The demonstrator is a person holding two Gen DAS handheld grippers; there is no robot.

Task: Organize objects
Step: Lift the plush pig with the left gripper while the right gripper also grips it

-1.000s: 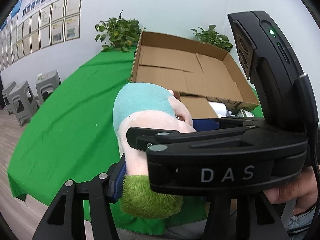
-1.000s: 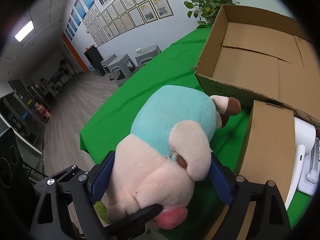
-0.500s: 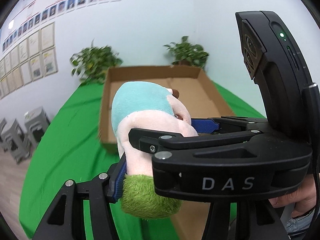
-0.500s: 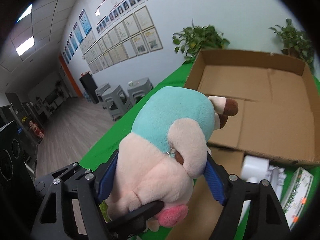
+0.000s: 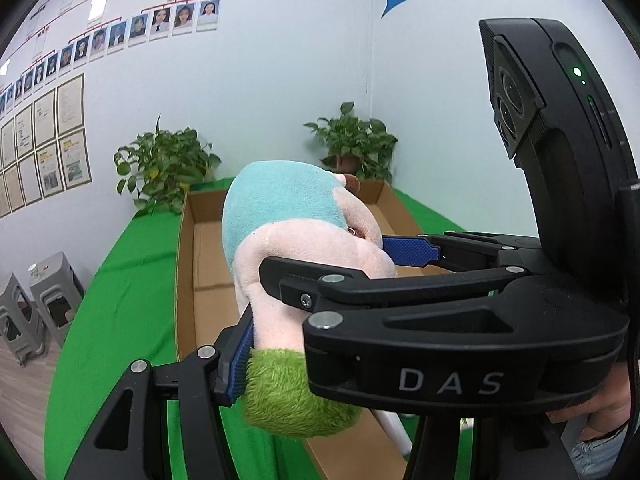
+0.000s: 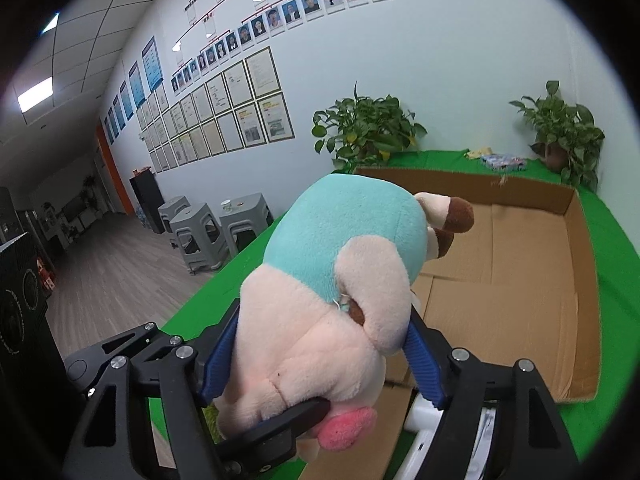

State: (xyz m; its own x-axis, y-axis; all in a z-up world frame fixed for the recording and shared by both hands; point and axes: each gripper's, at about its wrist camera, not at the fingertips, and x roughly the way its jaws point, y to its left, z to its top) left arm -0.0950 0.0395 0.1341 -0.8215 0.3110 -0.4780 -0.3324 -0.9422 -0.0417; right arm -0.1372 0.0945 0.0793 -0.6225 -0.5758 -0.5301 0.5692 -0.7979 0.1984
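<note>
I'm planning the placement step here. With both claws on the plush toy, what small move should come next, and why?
Probably carry the plush toy a little further forward and lower it over the cardboard box. Both the left claw and right claw are clamped on it, it hangs above the box's near edge, and the box floor ahead looks bare.

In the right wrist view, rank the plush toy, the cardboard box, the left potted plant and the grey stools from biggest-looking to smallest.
1. plush toy and cardboard box: roughly alike in the picture; the toy is much nearer, so I won't rank them.
2. grey stools as a group.
3. left potted plant, only slightly smaller-looking than the stools.
</note>
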